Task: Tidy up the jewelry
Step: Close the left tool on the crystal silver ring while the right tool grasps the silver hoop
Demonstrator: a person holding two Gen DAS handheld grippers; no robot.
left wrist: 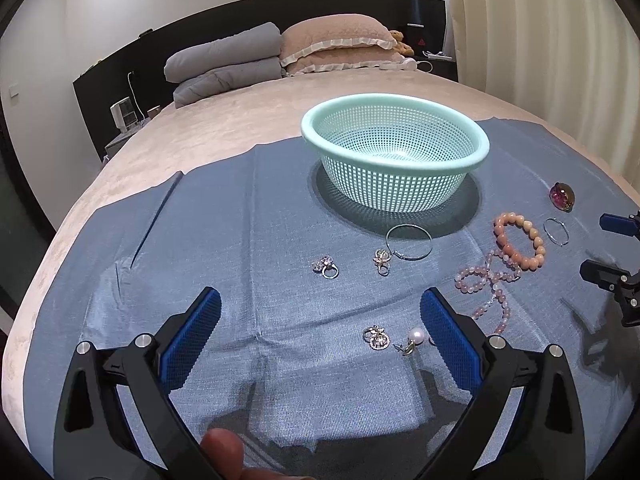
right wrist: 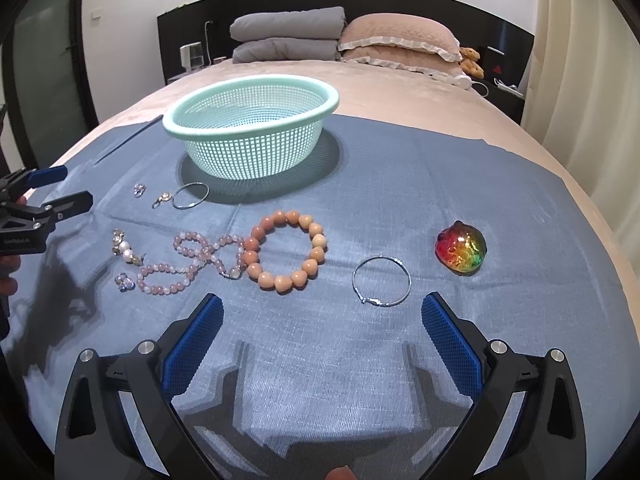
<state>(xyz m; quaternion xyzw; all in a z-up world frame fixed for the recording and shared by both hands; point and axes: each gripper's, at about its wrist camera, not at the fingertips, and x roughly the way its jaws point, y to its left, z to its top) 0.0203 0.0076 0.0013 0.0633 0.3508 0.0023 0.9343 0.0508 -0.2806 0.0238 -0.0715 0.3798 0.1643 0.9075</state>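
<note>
A mint green mesh basket (left wrist: 476, 152) (right wrist: 320, 92) stands empty on a blue cloth (left wrist: 240, 220) (right wrist: 400, 180). Jewelry lies in front of it: an orange bead bracelet (right wrist: 286, 254) (left wrist: 520, 244), a pale pink bead necklace (right wrist: 192, 260) (left wrist: 490, 280), silver hoops (right wrist: 381, 280) (left wrist: 409, 241), a rainbow pendant (right wrist: 461, 250) (left wrist: 562, 197), rings (left wrist: 326, 267) and pearl earrings (left wrist: 412, 340) (right wrist: 126, 252). My left gripper (left wrist: 320, 312) is open and empty above the earrings. My right gripper (right wrist: 322, 320) is open and empty, near the silver hoop.
The cloth lies on a beige bed (left wrist: 224, 128). Grey folded blankets (right wrist: 288, 34) and pink pillows (right wrist: 400, 40) sit at the headboard. A curtain (right wrist: 580, 80) hangs on the right. The other gripper shows at the left edge of the right wrist view (right wrist: 40, 200).
</note>
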